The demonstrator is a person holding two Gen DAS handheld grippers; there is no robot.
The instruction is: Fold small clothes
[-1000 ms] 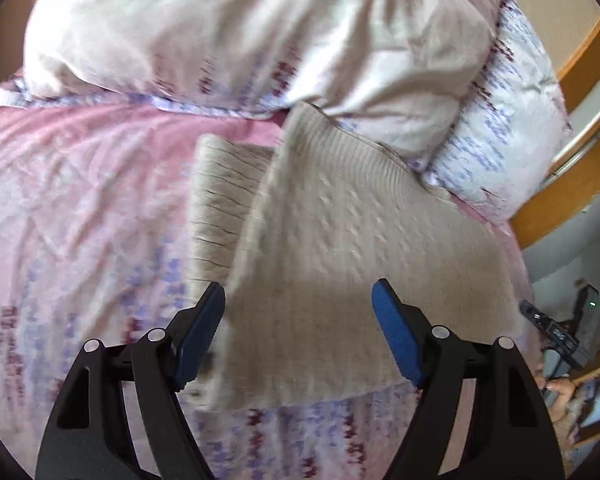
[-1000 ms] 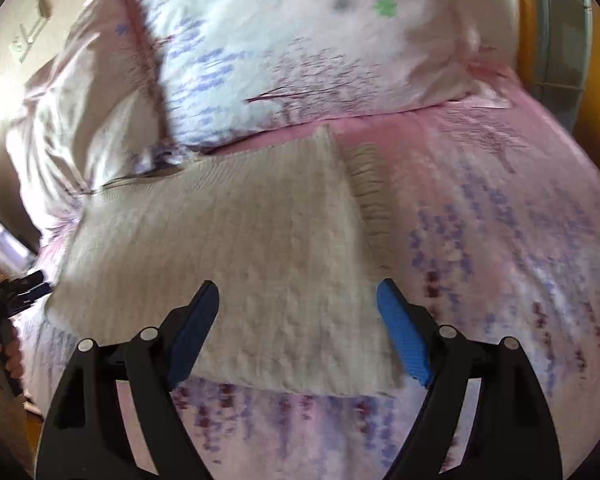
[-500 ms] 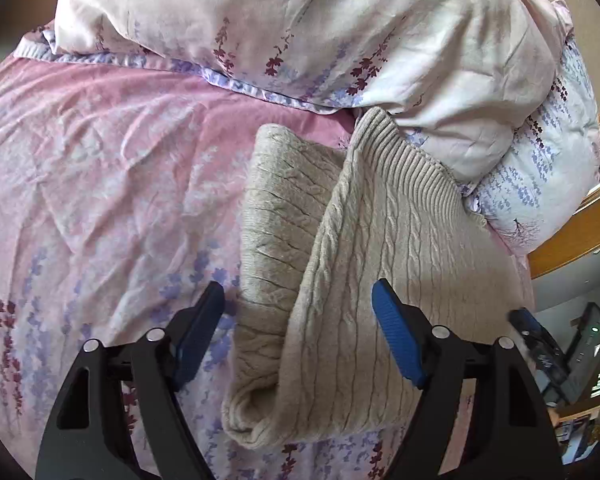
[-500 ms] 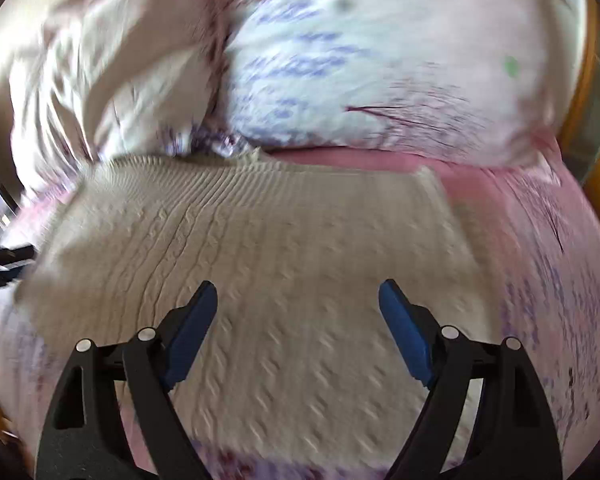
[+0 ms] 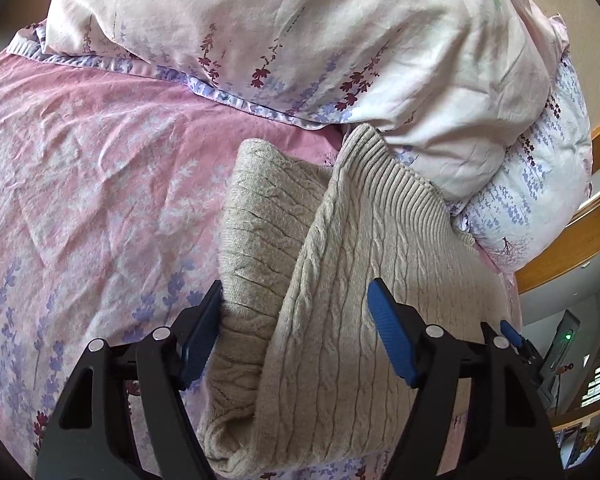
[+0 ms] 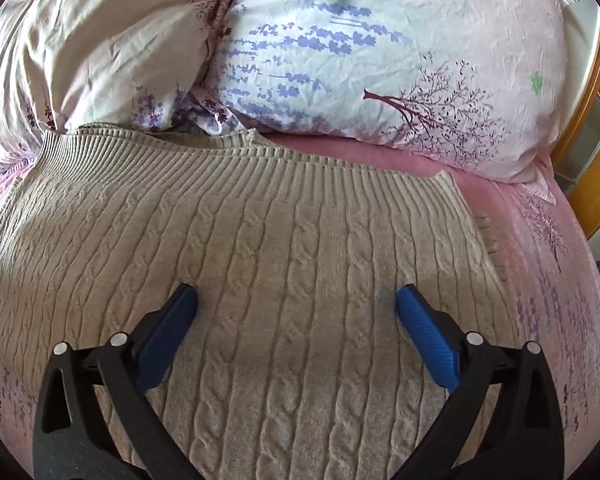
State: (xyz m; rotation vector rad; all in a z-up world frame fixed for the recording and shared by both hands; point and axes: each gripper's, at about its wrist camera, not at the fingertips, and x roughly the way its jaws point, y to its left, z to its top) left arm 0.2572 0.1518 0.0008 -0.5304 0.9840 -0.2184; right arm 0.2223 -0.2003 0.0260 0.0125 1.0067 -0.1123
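Right wrist view: the right gripper [image 6: 296, 312] has just spread wide above the beige cable-knit sweater [image 6: 260, 280], now flat on the pink floral bedsheet [image 6: 540, 264]; the left gripper [image 5: 294, 322], narrowing but unclamped, straddles its folded edge, so another fold probably follows.

sweater [image 5: 340, 288]: one is lying on the bed, beige cable knit, folded over itself so two layers are showing in the left wrist view
pillows: two are sitting at the head of the bed, a pinkish one [image 5: 300, 40] and a white one with purple flowers [image 6: 380, 60], touching each other
sheet [image 5: 92, 168]: one is covering the bed, pink with a flower print
grippers: two are hanging over the sweater, the left [image 5: 296, 316] and the right [image 6: 296, 308]
pads: four are showing, all blue, two on each gripper
bed frame [image 5: 572, 240]: one wooden rail is curving along the edge
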